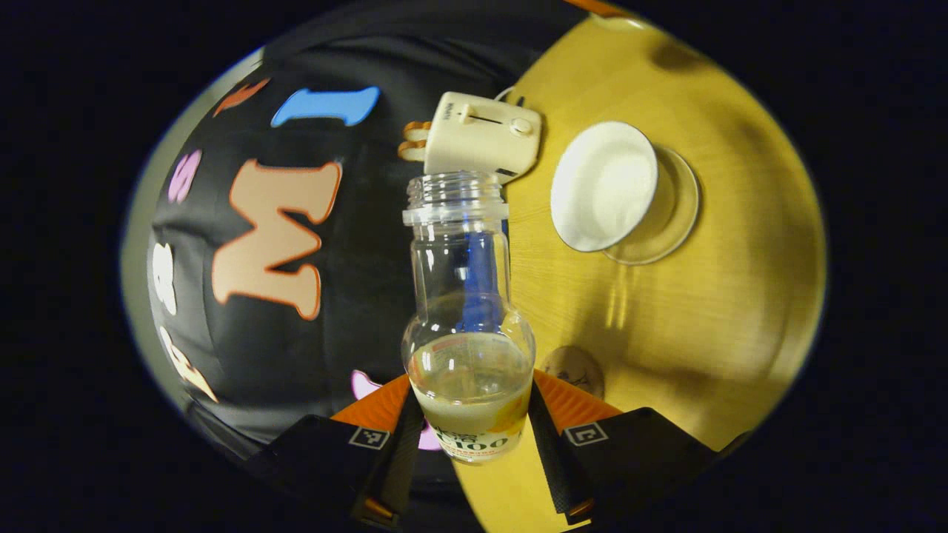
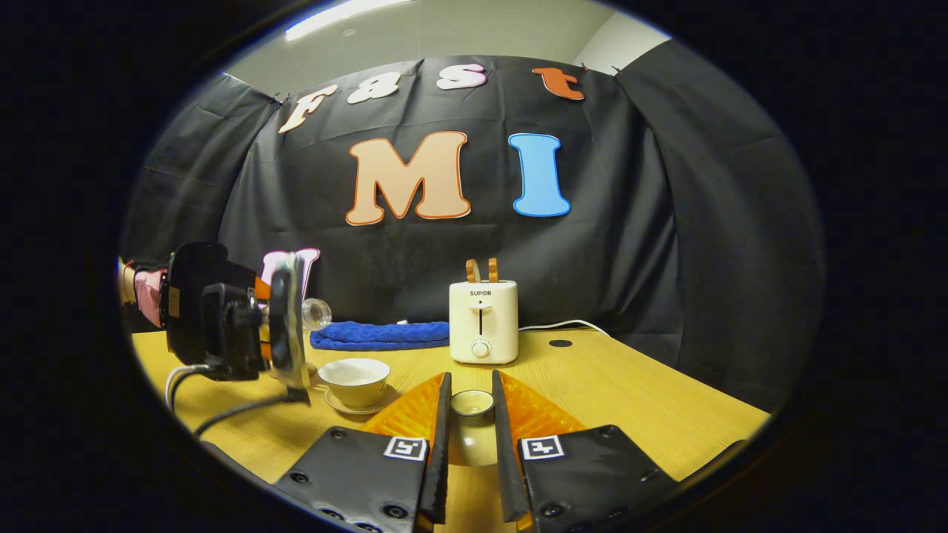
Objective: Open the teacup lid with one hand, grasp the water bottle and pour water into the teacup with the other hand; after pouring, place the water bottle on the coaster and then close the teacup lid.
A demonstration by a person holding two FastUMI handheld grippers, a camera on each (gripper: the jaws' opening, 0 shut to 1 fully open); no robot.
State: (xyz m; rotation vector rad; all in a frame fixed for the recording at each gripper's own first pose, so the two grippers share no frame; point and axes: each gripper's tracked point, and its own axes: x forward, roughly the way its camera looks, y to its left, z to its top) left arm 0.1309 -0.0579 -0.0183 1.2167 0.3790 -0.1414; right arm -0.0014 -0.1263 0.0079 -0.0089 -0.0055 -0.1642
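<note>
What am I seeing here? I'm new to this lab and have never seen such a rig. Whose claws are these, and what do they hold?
There is no robot. A person holds a two-finger gripper in each hand, and each carries a fisheye camera looking along its fingers. In the left gripper view, the left gripper clamps an uncapped water bottle, tipped over, above the yellow table. Beyond it are the open teacup and a toaster. In the right gripper view, the right gripper holds the teacup lid. To its left is the other gripper with the bottle, and a blue towel lies behind.
</note>
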